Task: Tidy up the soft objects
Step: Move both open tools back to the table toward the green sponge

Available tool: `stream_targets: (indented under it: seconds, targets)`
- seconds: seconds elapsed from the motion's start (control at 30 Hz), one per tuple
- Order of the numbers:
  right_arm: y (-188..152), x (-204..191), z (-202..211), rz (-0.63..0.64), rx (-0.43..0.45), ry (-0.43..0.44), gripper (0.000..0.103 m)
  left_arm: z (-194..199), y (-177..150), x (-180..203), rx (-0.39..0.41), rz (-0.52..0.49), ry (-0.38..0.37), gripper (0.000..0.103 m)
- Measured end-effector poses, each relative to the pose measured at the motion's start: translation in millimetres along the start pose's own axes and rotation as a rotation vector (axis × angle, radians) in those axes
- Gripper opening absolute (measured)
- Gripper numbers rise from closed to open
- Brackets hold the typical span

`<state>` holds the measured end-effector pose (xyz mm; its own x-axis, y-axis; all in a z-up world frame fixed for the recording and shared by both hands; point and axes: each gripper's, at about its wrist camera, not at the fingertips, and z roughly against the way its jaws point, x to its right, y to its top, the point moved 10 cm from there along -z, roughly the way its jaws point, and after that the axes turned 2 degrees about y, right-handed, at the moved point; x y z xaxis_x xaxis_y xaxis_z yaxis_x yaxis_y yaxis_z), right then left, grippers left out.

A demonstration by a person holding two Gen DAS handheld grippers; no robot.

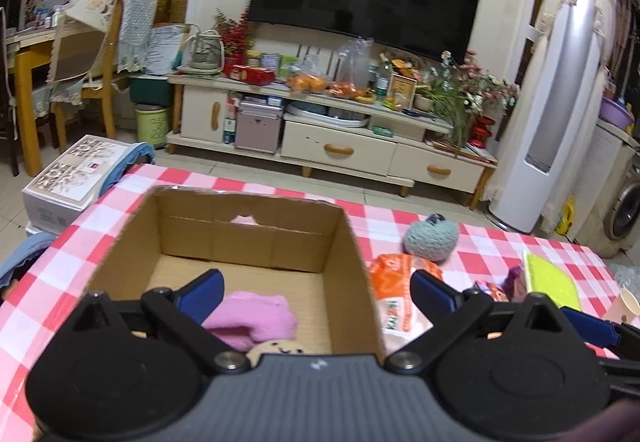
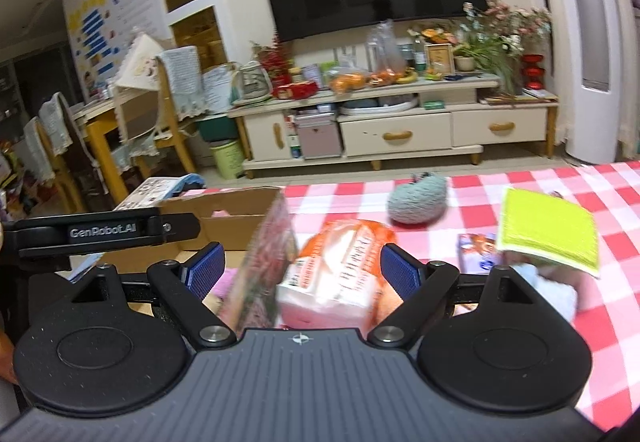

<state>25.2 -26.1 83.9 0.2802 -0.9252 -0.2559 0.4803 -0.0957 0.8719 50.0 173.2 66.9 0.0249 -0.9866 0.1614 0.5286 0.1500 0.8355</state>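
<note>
An open cardboard box (image 1: pixel 256 238) stands on the checked tablecloth. A pink soft piece (image 1: pixel 256 316) and a small doll face (image 1: pixel 276 348) lie at its near end. My left gripper (image 1: pixel 318 290) is open above the box's near right corner, with nothing pressed by its pads. An orange tissue pack (image 2: pixel 340 266) lies just right of the box (image 2: pixel 236 210). My right gripper (image 2: pixel 304 268) is open, straddling the pack and the box's right wall, and its pads do not press on either. A grey-blue knitted ball (image 2: pixel 418 202) sits farther back.
A yellow-green cloth (image 2: pixel 548 230), a light blue soft item (image 2: pixel 556 290) and a purple packet (image 2: pixel 476 246) lie at the right. A paper cup (image 1: pixel 624 306) stands near the right table edge. The left gripper's body (image 2: pixel 104 232) is at the left. A TV stand and chairs are beyond the table.
</note>
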Motion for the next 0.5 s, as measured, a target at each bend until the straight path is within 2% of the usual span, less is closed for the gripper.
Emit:
stream_targets:
  seconds: [0.5]
  targets:
    - [-13, 32, 18, -0.08, 0.022, -0.093, 0.103, 0, -8, 42, 0.001, -0.053, -0.069, 0.102]
